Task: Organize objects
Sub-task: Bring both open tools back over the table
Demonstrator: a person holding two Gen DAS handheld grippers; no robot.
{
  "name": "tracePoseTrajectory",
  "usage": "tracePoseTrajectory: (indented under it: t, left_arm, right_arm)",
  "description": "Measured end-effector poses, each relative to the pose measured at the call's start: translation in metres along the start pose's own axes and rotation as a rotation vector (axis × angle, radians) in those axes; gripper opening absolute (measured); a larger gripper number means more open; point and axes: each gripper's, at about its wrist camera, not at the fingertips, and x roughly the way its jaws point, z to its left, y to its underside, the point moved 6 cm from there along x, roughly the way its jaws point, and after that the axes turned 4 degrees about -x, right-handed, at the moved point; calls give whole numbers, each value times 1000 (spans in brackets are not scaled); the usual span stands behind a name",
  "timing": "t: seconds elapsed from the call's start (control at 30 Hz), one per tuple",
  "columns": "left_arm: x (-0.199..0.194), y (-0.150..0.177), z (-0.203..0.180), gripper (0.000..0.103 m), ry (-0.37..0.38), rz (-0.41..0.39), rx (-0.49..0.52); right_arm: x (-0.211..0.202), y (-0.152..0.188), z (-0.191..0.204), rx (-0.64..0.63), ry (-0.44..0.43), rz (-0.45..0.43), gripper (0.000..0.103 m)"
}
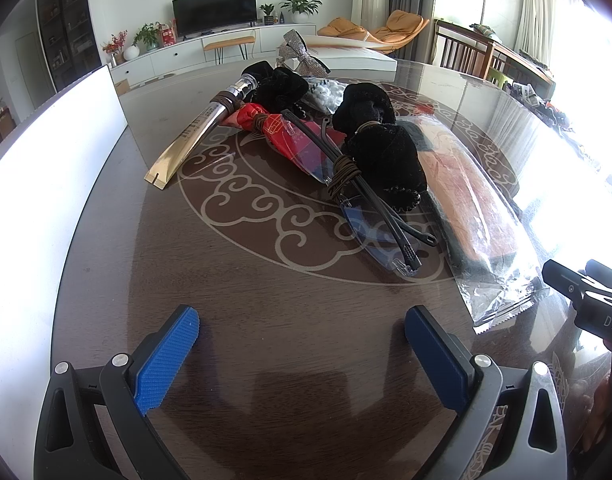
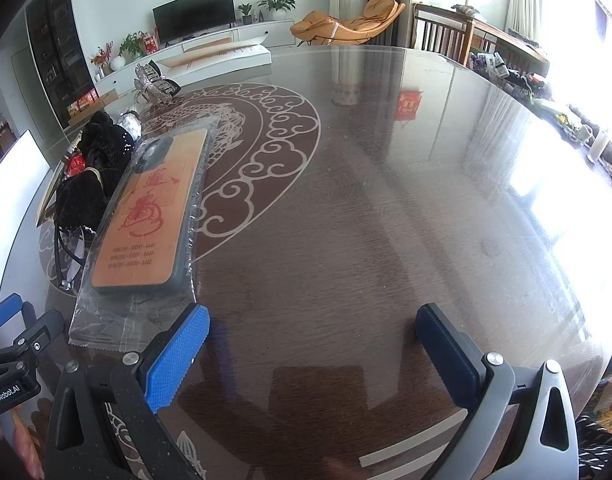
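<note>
The round table [image 2: 386,208] has a pale cloud pattern ringing its middle. On that pattern lies a bagged phone case [image 2: 154,216] printed with red characters and rows of small digits too fine to read. Just left of the case sit black velvet pouches [image 1: 382,148], glasses [image 1: 370,200] and a gold packet [image 1: 186,148]. Left gripper [image 1: 302,344], marked "GenRobot.AI", and right gripper [image 2: 312,340], showing "DAS", hover near the case, jaws apart and empty.
</note>
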Motion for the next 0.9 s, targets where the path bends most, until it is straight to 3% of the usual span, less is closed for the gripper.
tracePoseTrajectory:
  t: [0.77, 0.83, 0.9]
  left_arm:
    - [0, 0, 0, 103, 1, 9, 6]
    - [-1, -6, 5, 103, -22, 39, 8]
    - [-10, -22, 17, 103, -61, 4, 3]
  right_arm:
    - [0, 2, -1, -16, 18, 6, 103]
    - [0, 2, -1, -16, 18, 6, 103]
    - [0, 2, -2, -16, 18, 6, 103]
